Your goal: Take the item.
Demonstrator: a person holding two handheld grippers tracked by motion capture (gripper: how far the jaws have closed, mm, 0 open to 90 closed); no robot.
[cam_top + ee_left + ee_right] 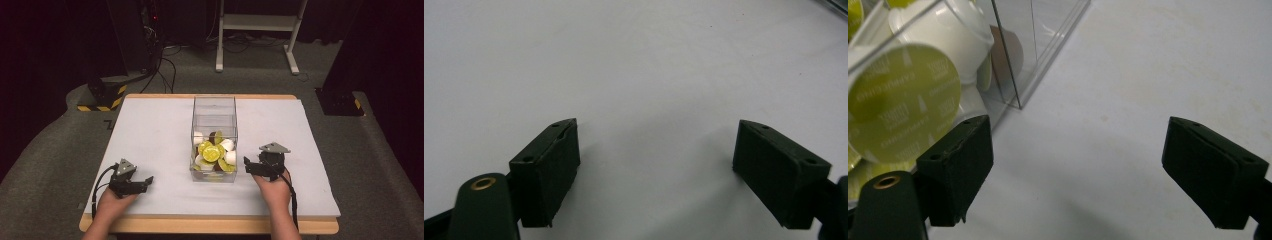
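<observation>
Two tools wide apart | clear box (214, 112) of capsules (212, 152) between

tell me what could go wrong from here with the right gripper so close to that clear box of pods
The right gripper sits open, nothing between its jaws, right beside the clear box. A sideways nudge could shove or tip the tall, narrow box. The pods are heaped loosely at the near end, so a jolt might shift them. The left gripper rests open and far off, so it may not steady the box.
</observation>
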